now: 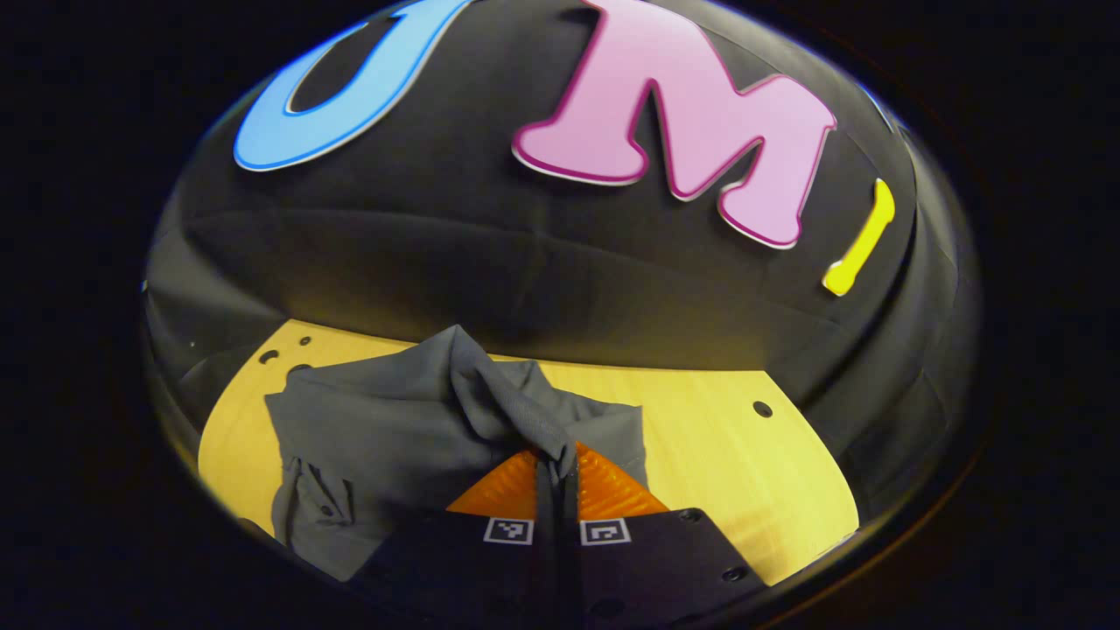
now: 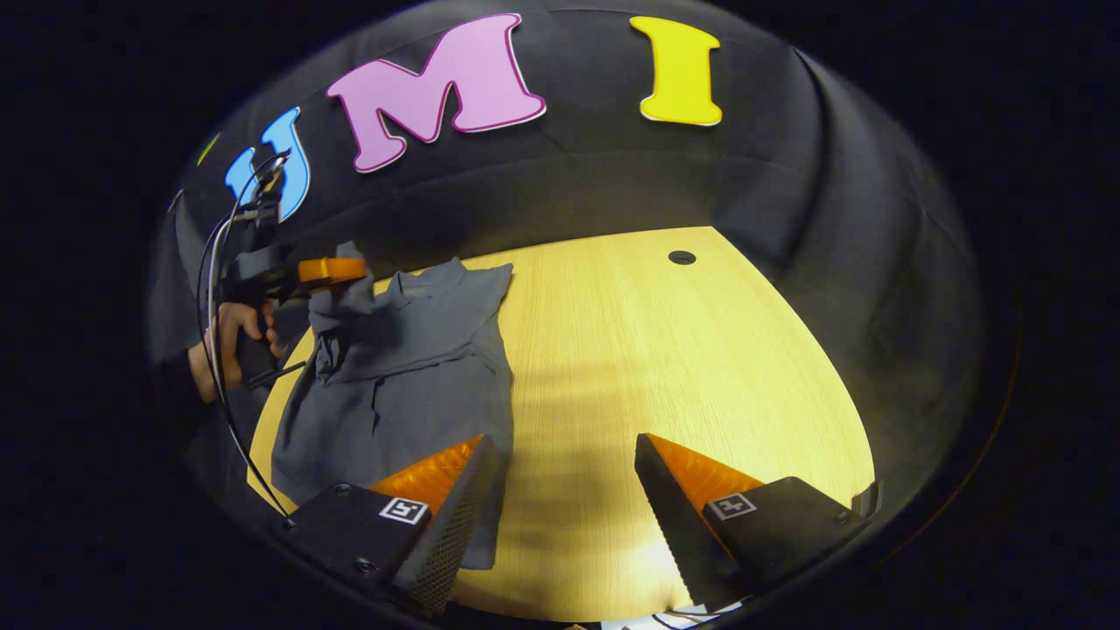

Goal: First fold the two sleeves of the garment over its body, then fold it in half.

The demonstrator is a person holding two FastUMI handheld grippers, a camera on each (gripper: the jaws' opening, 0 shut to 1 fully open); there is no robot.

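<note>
A grey garment (image 2: 402, 367) lies on the left part of the wooden table (image 2: 665, 350), its right side folded in along a straight edge. In the left gripper view my left gripper (image 1: 556, 468) is shut on a pinched fold of the grey garment (image 1: 411, 429), lifting the cloth into a ridge above the table. The right gripper view shows that same left gripper (image 2: 337, 271) held by a hand at the garment's far left, cloth hanging from it. My right gripper (image 2: 560, 464) is open over the table, its left finger above the garment's near edge.
The booth's black cloth wall rises behind the wooden table (image 1: 744, 455). Small round holes (image 1: 762, 409) sit in the tabletop, one hole (image 2: 682, 257) near the far edge. Bare wood spreads to the right of the garment.
</note>
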